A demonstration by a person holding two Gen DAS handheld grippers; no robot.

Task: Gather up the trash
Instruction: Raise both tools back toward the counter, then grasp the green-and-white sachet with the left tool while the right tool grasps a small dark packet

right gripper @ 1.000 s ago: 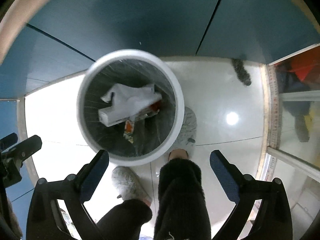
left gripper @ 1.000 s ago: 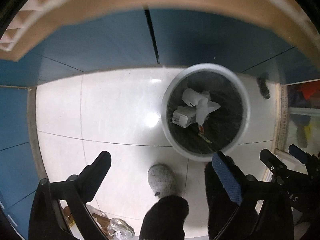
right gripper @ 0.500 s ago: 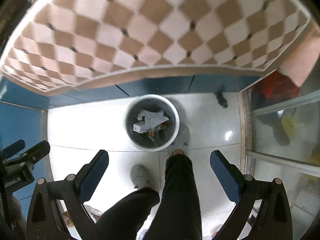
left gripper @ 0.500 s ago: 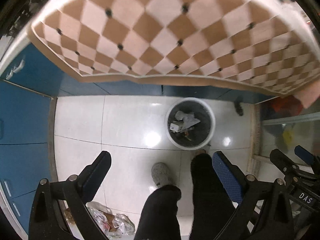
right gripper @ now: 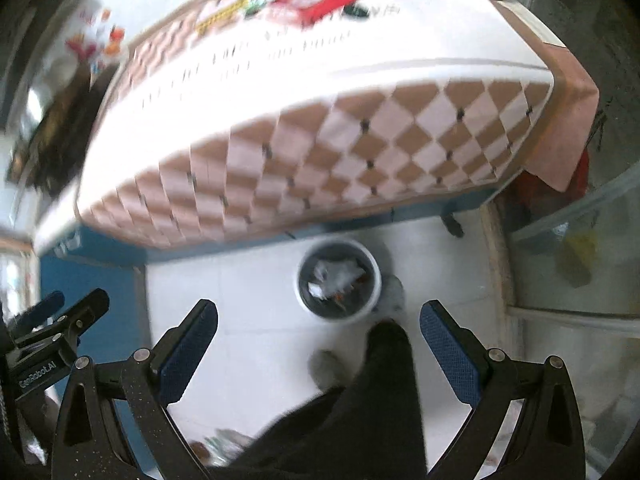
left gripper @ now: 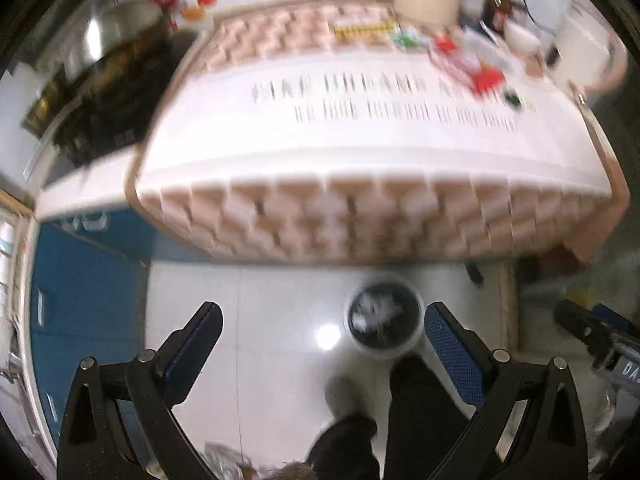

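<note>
Looking down, we hold the left tool [left gripper: 323, 346] and right tool [right gripper: 318, 338] released, grasping nothing. Litter [right gripper: 316, 2] lies on the surface [right gripper: 320, 92] toward twelve o'clock, nearer our right tool, we judge; the bin [right gripper: 338, 280] sits below.

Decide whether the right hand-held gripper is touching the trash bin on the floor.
Apart. The right wrist view shows the right hand-held gripper open and empty, with the trash bin far below on the white floor.

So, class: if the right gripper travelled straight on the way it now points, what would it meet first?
Probably the white floor just left of the trash bin. The right gripper is open and empty, with nothing nearer along that line, though blur leaves depth uncertain.
</note>
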